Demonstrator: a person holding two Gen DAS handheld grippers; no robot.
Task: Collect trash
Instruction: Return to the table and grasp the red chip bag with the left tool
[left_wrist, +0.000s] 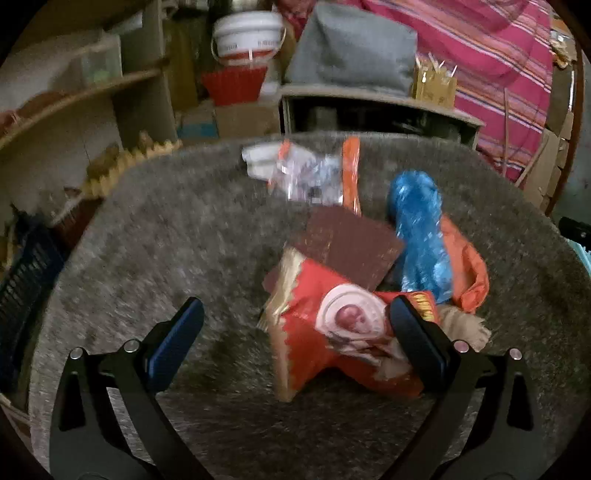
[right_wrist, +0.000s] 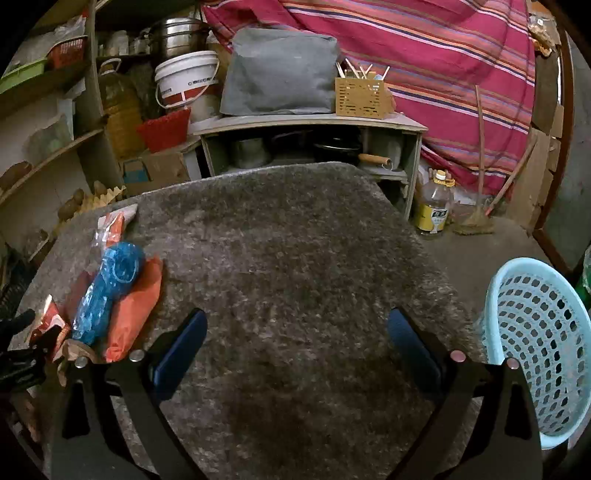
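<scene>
A heap of trash lies on the grey shaggy rug (left_wrist: 177, 236). In the left wrist view a red snack wrapper (left_wrist: 317, 332) lies nearest, with a brown card (left_wrist: 351, 247) on it, a crumpled blue plastic bag (left_wrist: 421, 229), an orange wrapper (left_wrist: 465, 266) and a clear wrapper (left_wrist: 306, 173) behind. My left gripper (left_wrist: 295, 332) is open, and the red wrapper lies between its fingers, close to the right one. My right gripper (right_wrist: 297, 339) is open over bare rug (right_wrist: 295, 236). The blue bag (right_wrist: 107, 288) and orange wrapper (right_wrist: 136, 310) lie to its left.
A light blue perforated basket (right_wrist: 535, 343) stands off the rug's right edge. Behind the rug are a low shelf (right_wrist: 310, 125) with a grey bag, a white bucket (right_wrist: 186, 77), an oil bottle (right_wrist: 434, 206), a broom and a striped cloth. Shelves line the left.
</scene>
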